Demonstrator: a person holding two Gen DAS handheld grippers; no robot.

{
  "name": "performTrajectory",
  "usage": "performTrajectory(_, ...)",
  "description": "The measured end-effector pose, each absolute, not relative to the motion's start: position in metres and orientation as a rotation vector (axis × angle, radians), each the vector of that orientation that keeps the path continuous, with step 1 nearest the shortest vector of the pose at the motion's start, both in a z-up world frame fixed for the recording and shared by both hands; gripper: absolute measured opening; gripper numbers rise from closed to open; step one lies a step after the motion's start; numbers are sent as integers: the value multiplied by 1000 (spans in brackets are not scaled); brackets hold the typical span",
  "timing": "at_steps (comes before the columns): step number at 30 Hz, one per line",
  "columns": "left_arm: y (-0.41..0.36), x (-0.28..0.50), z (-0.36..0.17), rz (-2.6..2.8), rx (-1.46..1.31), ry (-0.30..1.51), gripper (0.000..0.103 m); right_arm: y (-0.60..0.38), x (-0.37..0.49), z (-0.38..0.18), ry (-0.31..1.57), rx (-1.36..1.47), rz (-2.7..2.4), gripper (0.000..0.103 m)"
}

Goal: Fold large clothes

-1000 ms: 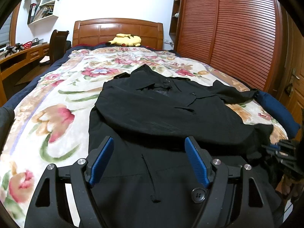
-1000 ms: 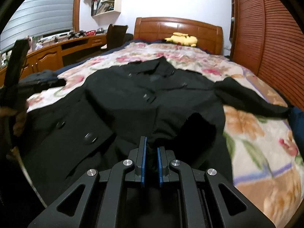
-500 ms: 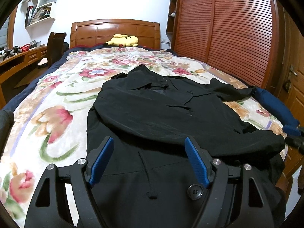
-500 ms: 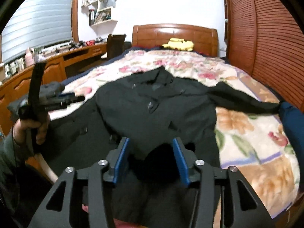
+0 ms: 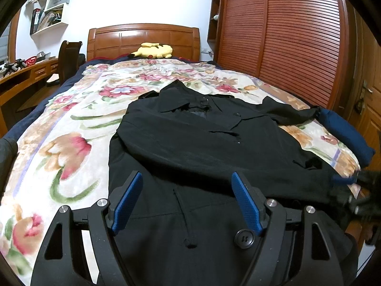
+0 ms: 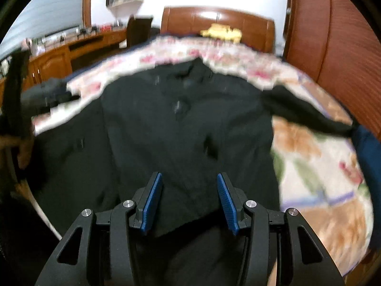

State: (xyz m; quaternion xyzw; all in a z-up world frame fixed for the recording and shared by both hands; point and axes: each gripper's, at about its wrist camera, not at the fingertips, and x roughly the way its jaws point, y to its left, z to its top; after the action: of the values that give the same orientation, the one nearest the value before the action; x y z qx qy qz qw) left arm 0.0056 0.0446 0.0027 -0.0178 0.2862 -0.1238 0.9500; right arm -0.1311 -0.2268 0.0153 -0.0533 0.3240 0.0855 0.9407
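Black coat [image 5: 195, 143] lies spread on the floral bedspread [image 5: 64, 147], collar toward the far headboard [image 5: 142, 38], one sleeve folded across its front. Left tongs [image 5: 187, 200] stand open and empty above the near hem. Right tongs [image 6: 188, 202], in a blurred view, appear open, gripping nothing.
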Motion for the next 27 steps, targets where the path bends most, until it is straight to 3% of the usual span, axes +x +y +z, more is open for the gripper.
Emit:
performTrajectory(3, 44, 6, 3, -252, -35, 584, 78, -221, -141, -4, 694, -95, 190, 50)
performTrajectory(11, 36, 4, 3, -264, -17, 577, 78, -235, -156, 21, 630, -79, 180, 50)
performTrajectory(13, 34, 4, 3, -265, -14, 572, 78, -239, -160, 26, 609, -74, 168, 58)
performTrajectory(22, 24, 8, 6, -253, -22, 543, 78, -263, -137, 43, 570, -85, 109, 60)
performTrajectory(24, 23, 9, 7, -246, -25, 532, 78, -271, -126, 44, 569, -79, 90, 66)
performTrajectory(27, 20, 10, 10, -239, -35, 508, 87, -287, -106, 46, 563, -76, 53, 76)
